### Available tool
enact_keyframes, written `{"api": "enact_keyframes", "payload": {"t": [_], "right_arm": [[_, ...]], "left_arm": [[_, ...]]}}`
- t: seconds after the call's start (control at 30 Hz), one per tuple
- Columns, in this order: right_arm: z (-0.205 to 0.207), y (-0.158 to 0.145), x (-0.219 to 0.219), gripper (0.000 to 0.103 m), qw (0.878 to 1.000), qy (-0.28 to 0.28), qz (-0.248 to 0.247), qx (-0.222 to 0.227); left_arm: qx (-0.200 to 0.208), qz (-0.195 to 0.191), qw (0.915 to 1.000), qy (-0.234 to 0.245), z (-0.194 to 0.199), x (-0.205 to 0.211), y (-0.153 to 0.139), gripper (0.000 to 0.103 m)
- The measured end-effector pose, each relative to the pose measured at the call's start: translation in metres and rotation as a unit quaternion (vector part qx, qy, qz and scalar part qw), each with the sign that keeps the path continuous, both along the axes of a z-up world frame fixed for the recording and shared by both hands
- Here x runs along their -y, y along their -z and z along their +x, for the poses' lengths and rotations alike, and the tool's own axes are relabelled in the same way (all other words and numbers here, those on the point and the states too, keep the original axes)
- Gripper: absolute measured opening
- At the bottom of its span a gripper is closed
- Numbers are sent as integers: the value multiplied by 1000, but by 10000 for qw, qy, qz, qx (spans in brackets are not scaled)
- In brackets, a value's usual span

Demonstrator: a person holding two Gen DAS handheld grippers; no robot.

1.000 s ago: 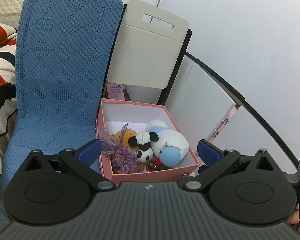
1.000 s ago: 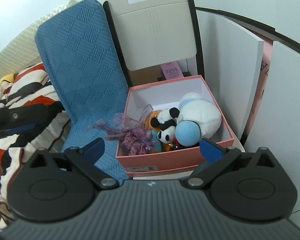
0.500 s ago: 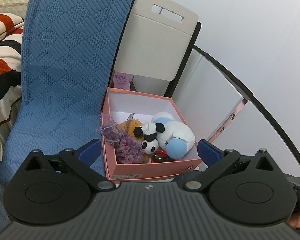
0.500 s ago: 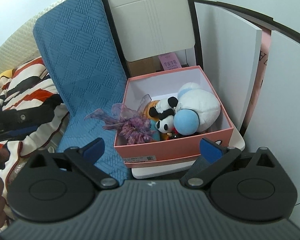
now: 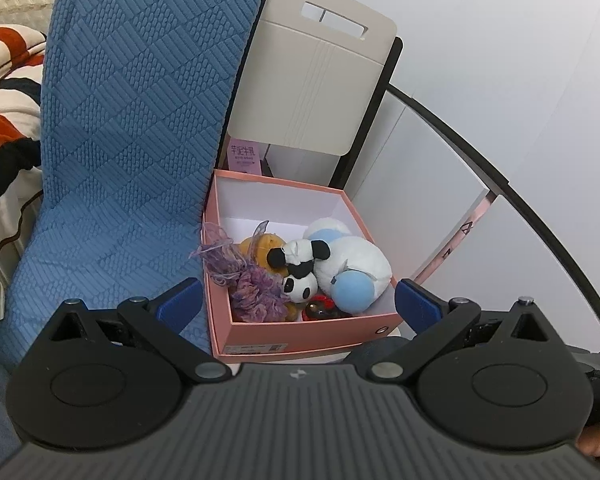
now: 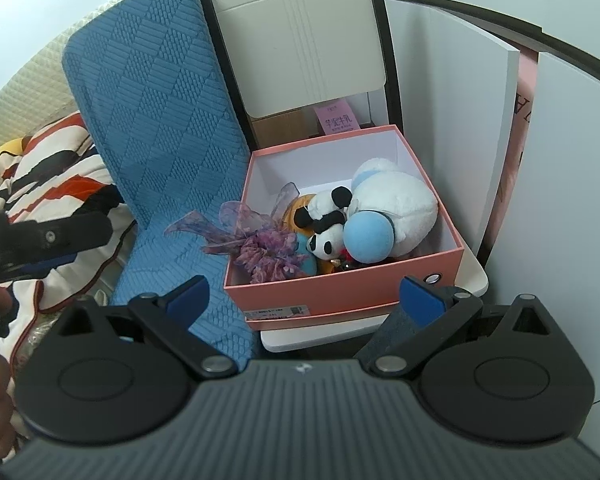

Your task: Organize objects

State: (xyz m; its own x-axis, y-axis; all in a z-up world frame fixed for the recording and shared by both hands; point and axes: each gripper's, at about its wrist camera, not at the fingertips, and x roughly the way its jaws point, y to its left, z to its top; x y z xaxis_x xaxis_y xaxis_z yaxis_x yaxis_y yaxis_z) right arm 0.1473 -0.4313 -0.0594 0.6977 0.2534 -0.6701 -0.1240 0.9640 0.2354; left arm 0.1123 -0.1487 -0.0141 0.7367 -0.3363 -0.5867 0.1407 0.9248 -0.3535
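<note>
An open pink box (image 5: 300, 332) (image 6: 340, 292) sits on a white chair seat (image 6: 472, 280). Inside lie a white and blue plush (image 5: 356, 268) (image 6: 392, 208), a small panda plush (image 5: 300, 268) (image 6: 326, 220), an orange plush (image 5: 256, 248), a purple ribbon bundle (image 5: 252, 288) (image 6: 260, 248) and a small red toy (image 5: 320, 308). My left gripper (image 5: 296, 300) is open and empty, held back from the box's near wall. My right gripper (image 6: 304, 296) is open and empty, also in front of the box.
A blue textured cushion (image 5: 132, 120) (image 6: 160, 120) leans left of the box. The beige chair back (image 5: 320, 88) (image 6: 300, 36) rises behind it, with a pink carton (image 5: 242, 156) (image 6: 336, 120). White cabinet panels (image 6: 452, 120) stand right. Striped bedding (image 6: 52, 176) lies left.
Both grippers have drawn back and risen, so the box sits farther off and its front label shows. Both stay open and empty.
</note>
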Motion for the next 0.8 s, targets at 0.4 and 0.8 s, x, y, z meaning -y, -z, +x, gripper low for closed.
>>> {"api": "enact_keyframes", "payload": {"t": [0.4,0.8], "right_arm": [[-1,4,1,103,10000,34,10,-77],[-1,6,2,103,9998,66,59,-166]], "left_arm": [[-19,1,10000,6,0,0,0,103],[-40,32,10000,58,-1,0,1,103]]}}
